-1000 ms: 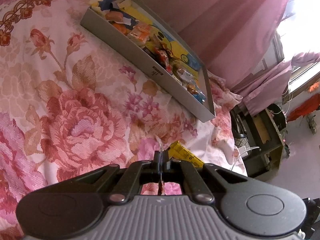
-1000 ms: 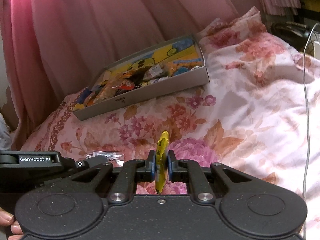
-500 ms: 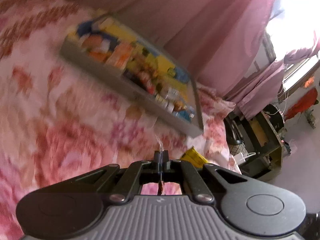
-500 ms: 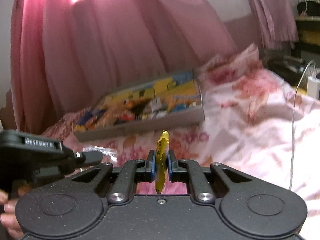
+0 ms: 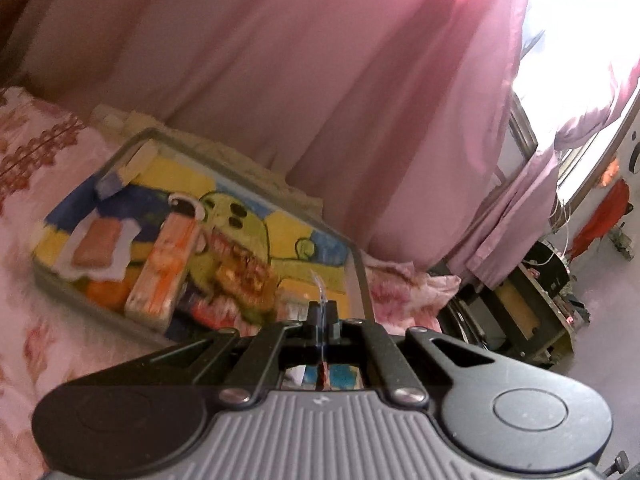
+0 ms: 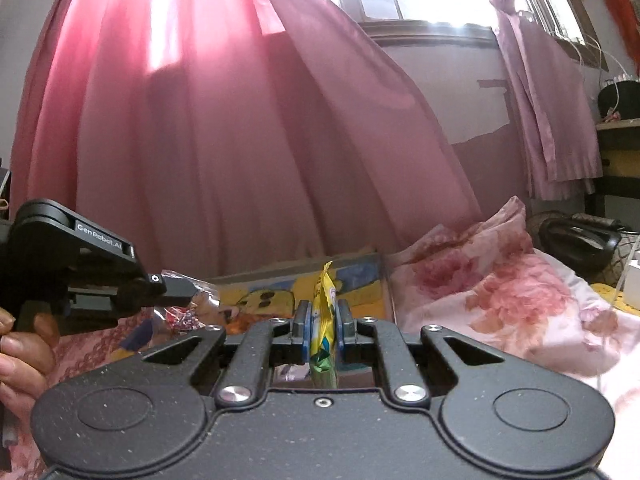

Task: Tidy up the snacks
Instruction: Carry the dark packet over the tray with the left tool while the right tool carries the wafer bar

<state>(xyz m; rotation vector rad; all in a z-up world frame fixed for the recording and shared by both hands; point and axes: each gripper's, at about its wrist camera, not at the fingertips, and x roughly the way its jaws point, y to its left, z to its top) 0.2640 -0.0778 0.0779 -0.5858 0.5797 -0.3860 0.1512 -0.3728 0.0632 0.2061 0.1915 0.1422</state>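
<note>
Yellow crinkled foil first: the right gripper [image 6: 323,330] is clamped on a yellow snack sachet [image 6: 325,312], held edge-on between the blue pads, its serrated top seam sticking up and a green-printed lower end hanging below the jaws. The left gripper [image 5: 322,322] is pinched nearly flat on a thin clear wrapper [image 5: 319,285] — only a glassy sliver shows in its own view, while from the right wrist the same piece reads as a transparent sachet [image 6: 188,300] with red-and-white contents.

Both pieces are in the air, just short of or over the near edge of the snack box [image 5: 362,280]; exact overlap cannot be told.

Box: shallow, grey, thin-walled card or tin, rectangular with rounded corners, a bright cartoon print in yellow, blue and green on its floor. It rests on a soft floral bedspread [image 5: 24,288] in pink and rose, so it tilts a little.

Already inside: a clear-wrapped brown cake [image 5: 96,246], an orange-and-white rectangular pack [image 5: 162,276], and a blurred heap of small red and orange wrappers [image 5: 244,276] toward the near right.

Judgement — late stage: most snacks appear boxed, two pieces in hand remain to be released. Whether others lie on the bed out of view cannot be told.

Behind: pleated pink curtain [image 6: 240,140], thin, backlit.
</note>
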